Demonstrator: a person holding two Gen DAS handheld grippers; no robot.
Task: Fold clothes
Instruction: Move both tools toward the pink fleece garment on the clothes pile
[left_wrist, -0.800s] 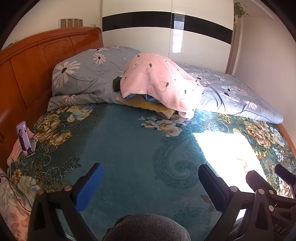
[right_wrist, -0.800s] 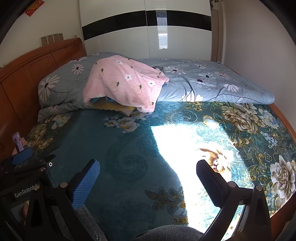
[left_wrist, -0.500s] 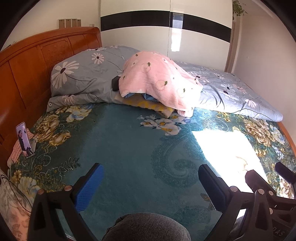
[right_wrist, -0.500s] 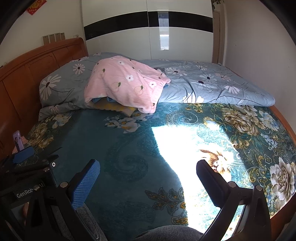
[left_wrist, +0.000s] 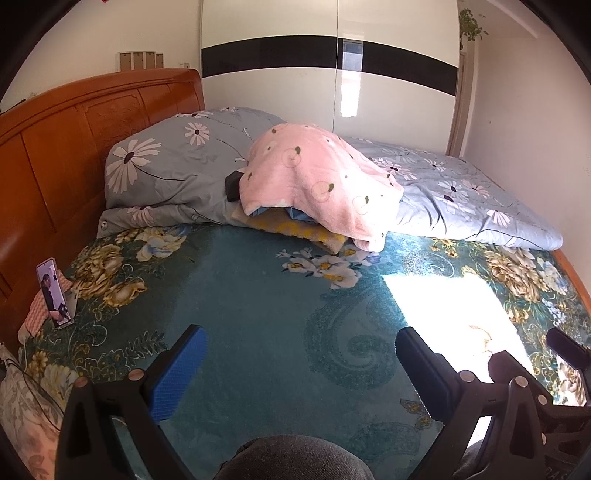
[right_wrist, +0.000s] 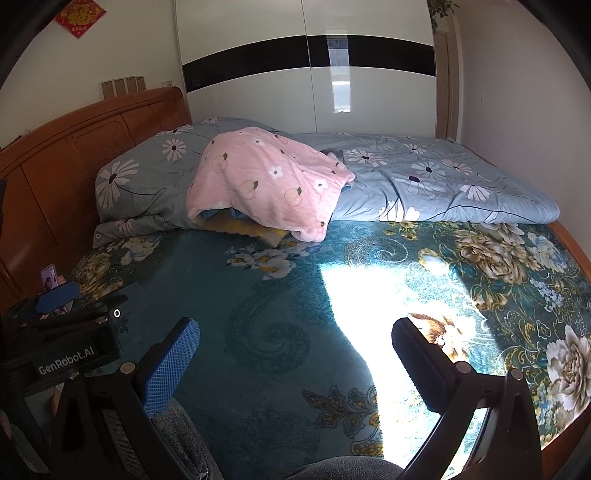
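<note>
A pink fleece cloth with flower print (left_wrist: 317, 184) lies heaped over a yellow and blue pile (left_wrist: 295, 227) at the far side of the bed; it also shows in the right wrist view (right_wrist: 269, 184). My left gripper (left_wrist: 301, 363) is open and empty, held above the near part of the teal floral bedspread (left_wrist: 258, 295). My right gripper (right_wrist: 295, 356) is open and empty too, over the bedspread (right_wrist: 258, 314), far from the pink cloth. The left gripper body (right_wrist: 70, 347) shows at the left of the right wrist view.
A grey floral quilt (left_wrist: 461, 199) runs along the far side. A wooden headboard (left_wrist: 55, 155) stands at the left. A phone (left_wrist: 53, 293) leans near it. A white wardrobe (left_wrist: 332, 92) stands behind the bed. A sunlit patch (right_wrist: 369, 314) lies on the bedspread.
Both views have tilted up a little, so the pile sits lower in frame. Both grippers stay open and empty.
</note>
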